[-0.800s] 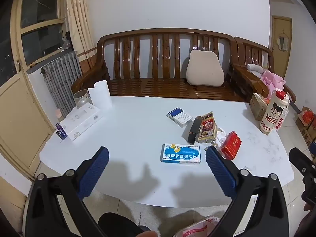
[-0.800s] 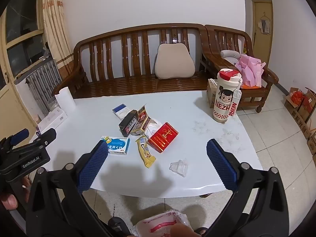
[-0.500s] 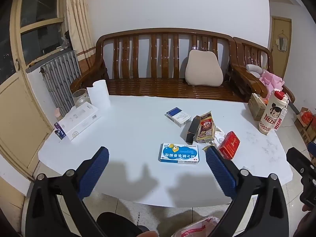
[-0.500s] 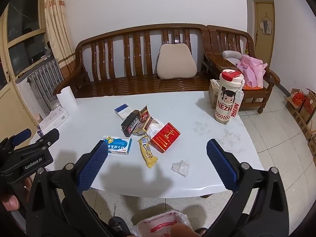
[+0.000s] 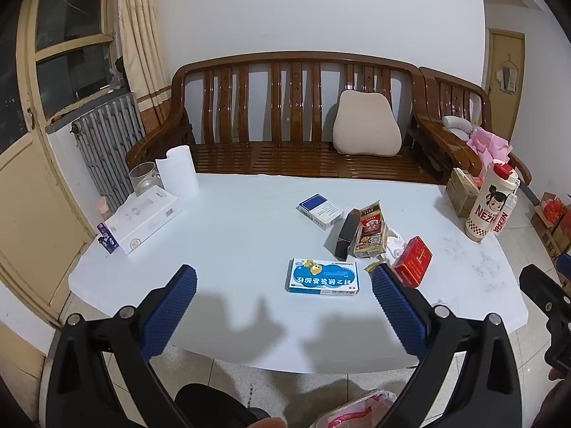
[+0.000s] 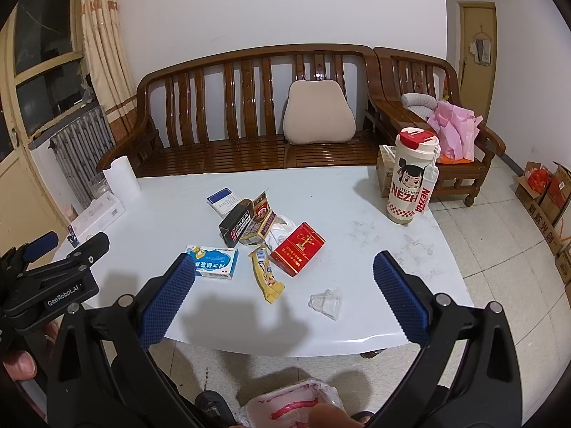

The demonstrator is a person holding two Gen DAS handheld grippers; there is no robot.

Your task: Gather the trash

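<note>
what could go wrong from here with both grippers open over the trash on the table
1. The clear plastic scrap lies near the white table's front edge; a clumsy pinch by the right gripper might push it off.
2. The black box, brown packet and red box crowd together, so grabbing one may drag its neighbours.
3. The left gripper may close on the blue medicine box, which could still be full, not trash.

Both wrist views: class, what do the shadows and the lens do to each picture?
Left wrist view: the left hand-held gripper casts finger-shaped shadows on the white table, and the wooden bench bows from fisheye distortion. Right wrist view: the right hand-held gripper throws similar shadows near the clear plastic wrapper; corners go black.
</note>
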